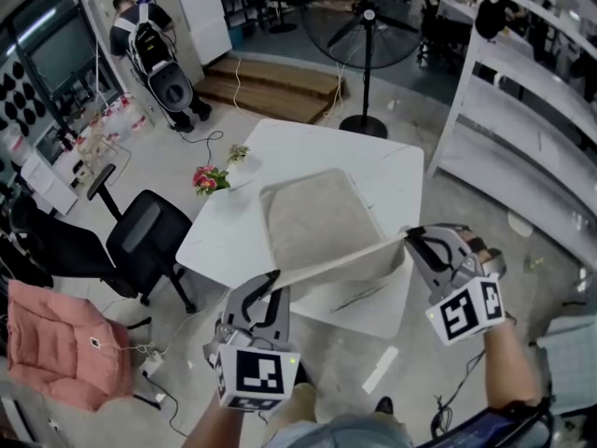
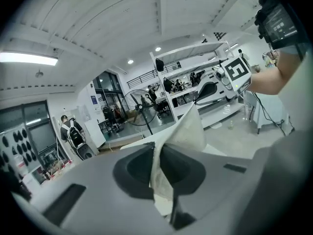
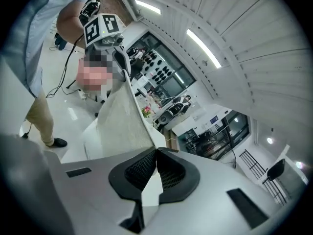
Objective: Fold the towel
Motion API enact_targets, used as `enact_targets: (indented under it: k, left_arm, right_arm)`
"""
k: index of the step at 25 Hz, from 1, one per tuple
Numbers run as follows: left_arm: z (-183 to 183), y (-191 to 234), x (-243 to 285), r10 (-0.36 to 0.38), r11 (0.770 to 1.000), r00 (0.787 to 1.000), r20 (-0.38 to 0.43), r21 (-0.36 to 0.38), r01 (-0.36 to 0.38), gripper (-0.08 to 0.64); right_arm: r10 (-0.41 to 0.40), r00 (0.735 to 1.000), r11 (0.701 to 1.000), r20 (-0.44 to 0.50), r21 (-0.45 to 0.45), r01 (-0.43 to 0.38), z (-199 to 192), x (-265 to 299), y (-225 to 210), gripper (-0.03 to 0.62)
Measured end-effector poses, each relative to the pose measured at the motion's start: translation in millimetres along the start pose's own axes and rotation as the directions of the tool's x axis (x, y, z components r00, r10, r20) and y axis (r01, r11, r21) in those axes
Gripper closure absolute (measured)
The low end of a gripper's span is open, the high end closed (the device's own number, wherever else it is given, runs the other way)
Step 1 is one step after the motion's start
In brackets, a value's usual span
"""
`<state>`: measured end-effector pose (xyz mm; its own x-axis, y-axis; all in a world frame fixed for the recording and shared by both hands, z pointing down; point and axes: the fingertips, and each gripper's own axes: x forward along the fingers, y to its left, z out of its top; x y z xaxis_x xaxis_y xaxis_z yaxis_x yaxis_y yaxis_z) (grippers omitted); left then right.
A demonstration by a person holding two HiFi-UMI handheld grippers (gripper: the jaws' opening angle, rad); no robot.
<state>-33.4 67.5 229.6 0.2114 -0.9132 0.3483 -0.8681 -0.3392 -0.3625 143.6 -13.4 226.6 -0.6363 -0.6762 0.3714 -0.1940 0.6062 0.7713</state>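
Note:
A beige towel (image 1: 312, 217) lies on the white table (image 1: 224, 236). Its near edge is lifted off the table and stretched taut between my two grippers. My left gripper (image 1: 273, 279) is shut on the near left corner. My right gripper (image 1: 410, 235) is shut on the near right corner. In the left gripper view the towel (image 2: 188, 131) runs up out of the shut jaws (image 2: 157, 151) towards the right gripper (image 2: 211, 88). In the right gripper view the towel (image 3: 122, 121) leaves the shut jaws (image 3: 156, 153) and rises to the left gripper (image 3: 116, 53).
A black office chair (image 1: 145, 236) stands left of the table, with a bunch of flowers (image 1: 210, 177) at the table's left edge. A standing fan (image 1: 367, 26) and wooden steps (image 1: 270, 82) are behind it. White shelving (image 1: 522, 110) runs along the right. A pink cushion (image 1: 56, 343) lies on the floor.

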Motion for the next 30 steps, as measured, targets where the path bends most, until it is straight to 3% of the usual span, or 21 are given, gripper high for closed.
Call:
enact_targets:
  k: [11, 18, 30]
  left_arm:
    - [-1.8, 75.7, 54.7, -0.116, 0.993, 0.993, 0.017, 0.019, 0.116, 0.534]
    - [-9.1, 94.0, 102.9, -0.135, 0.991, 0.991, -0.011, -0.001, 0.135, 0.533]
    - [-55.4, 112.8, 212.4, -0.134, 0.989, 0.981, -0.137, -0.08, 0.124, 0.532]
  right_arm:
    - [-0.142, 0.983, 0.989, -0.113, 0.034, 0.146, 23.0, 67.3, -50.1, 0.571]
    - [-0.145, 0.979, 0.988, -0.143, 0.037, 0.152, 3.2, 104.3, -65.3, 0.571]
    - [-0.093, 0.985, 0.992, -0.148, 0.065, 0.104, -58.1, 207.3, -86.5, 0.57]
